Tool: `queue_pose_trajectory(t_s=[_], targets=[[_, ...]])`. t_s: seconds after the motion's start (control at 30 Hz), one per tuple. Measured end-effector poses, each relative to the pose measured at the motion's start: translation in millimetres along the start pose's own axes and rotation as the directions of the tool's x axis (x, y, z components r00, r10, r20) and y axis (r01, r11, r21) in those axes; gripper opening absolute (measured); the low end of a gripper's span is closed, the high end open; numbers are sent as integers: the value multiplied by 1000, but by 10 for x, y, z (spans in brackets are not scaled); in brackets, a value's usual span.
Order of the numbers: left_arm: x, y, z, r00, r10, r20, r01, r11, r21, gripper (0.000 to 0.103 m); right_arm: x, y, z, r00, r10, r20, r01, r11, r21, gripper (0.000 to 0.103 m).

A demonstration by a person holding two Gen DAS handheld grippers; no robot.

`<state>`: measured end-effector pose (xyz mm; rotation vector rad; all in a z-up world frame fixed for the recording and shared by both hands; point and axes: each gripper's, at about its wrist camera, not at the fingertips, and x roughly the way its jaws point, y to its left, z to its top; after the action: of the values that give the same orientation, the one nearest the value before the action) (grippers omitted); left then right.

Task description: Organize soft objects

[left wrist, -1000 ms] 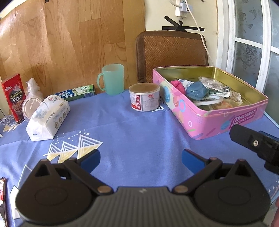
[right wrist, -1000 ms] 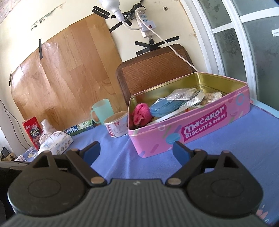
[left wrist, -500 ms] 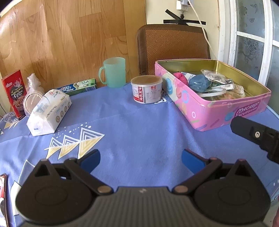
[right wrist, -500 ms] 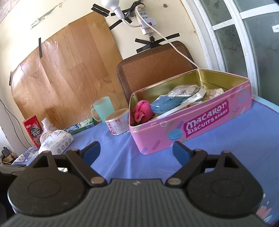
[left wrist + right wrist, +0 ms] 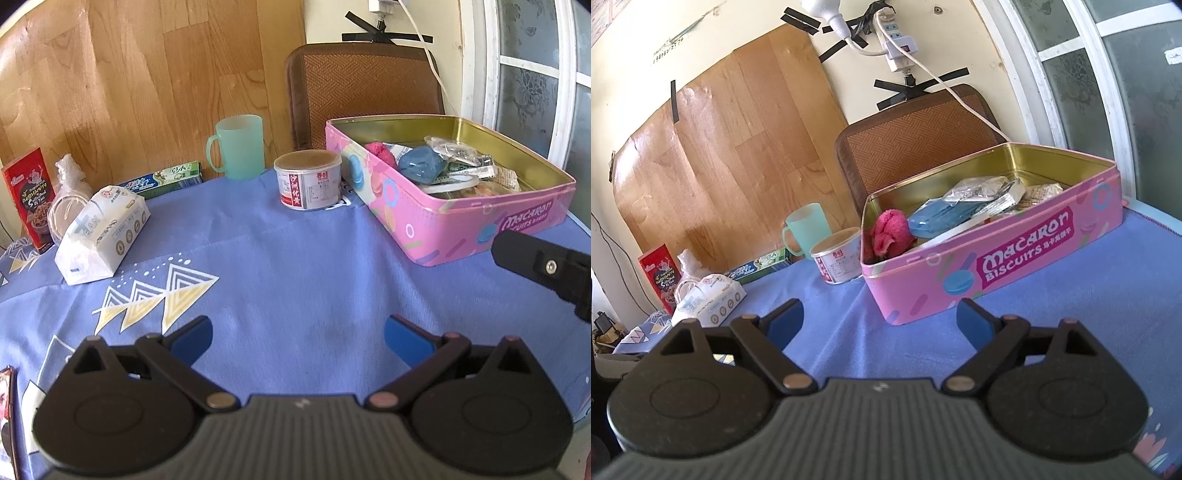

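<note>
Both grippers have drawn back from the tin (image 5: 461, 225) over the last second; in the right wrist view the tin now sits higher and farther off. The left gripper (image 5: 297, 341) and right gripper (image 5: 879, 323) are released, jaws spread wide, grasping nothing. This retreat suggests one placement is finished and the next item is being sought.

The soft items lie inside the tin: a pink cloth (image 5: 890, 236) at its 9 o'clock corner, with a blue pouch (image 5: 938, 218) just beside it toward 3 o'clock. Plastic packets (image 5: 982, 188) rest on the pouch.

The tissue pack (image 5: 103, 236) lies at 10 o'clock of the left gripper, well apart from the tin, and is judged the likeliest remaining soft item.

Between pack and tin stand a can (image 5: 308, 181) and a mug (image 5: 238, 146). A toothpaste box (image 5: 162, 181) and a red box (image 5: 31, 195) sit near the pack. The can stands just beside the tin wall and would obstruct a low carry across the surface (image 5: 295, 266).
</note>
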<state>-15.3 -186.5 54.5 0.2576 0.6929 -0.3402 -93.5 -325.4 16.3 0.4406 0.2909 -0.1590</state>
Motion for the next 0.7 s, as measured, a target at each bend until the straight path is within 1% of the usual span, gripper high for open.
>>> queue_pose_trajectory(t_s=[0.33,0.7], targets=[[21,-20,-36,1000,-4,-16,4,1000,12,103,1,-8,0,1000,1,-1,-1,1000,2,92],[-6,-18,-29,1000,2,-2,-2,1000,12,103,-3,-7,-5,1000,0,1,0,1000,2,92]])
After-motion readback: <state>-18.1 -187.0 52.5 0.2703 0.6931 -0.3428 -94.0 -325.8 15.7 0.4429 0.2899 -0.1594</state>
